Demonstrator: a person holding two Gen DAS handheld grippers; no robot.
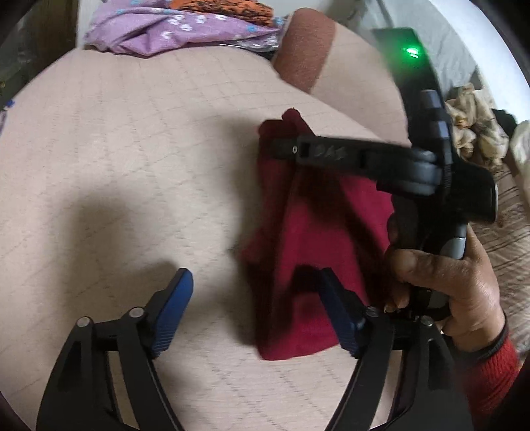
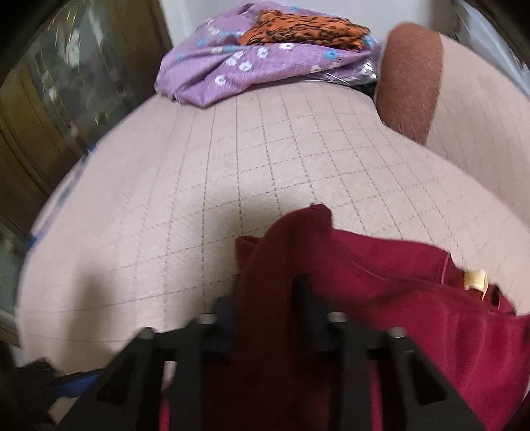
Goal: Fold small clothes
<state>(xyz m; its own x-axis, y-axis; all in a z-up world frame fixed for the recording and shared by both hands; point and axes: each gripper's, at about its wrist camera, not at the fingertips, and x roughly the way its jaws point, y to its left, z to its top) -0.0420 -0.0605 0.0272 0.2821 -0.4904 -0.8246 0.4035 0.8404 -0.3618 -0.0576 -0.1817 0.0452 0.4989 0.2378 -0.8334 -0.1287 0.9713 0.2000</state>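
Observation:
A dark red garment point(image 1: 318, 238) lies bunched on the pink checked bedcover point(image 1: 132, 149). My left gripper point(image 1: 256, 291) hovers over the garment's near left edge, open, with nothing pressed between its blue pads point(image 1: 174, 308); the right pad sits above the cloth. My right gripper point(image 1: 281, 149) reaches in from the right, held by a person's hand point(image 1: 457, 288), and pinches the garment's far end. In the right wrist view a fold of the red garment point(image 2: 397, 281) rises between the jaws of the right gripper point(image 2: 265, 301), which is shut on it. A pale label point(image 2: 475, 280) shows on the cloth.
A purple floral cloth point(image 2: 251, 63) with an orange patterned cloth point(image 2: 298, 30) on top lies at the far edge of the bed. A brown cushion point(image 2: 410, 79) stands at the far right. A wooden cabinet point(image 2: 49, 99) is on the left. Crumpled printed fabric point(image 1: 477, 132) lies at the right.

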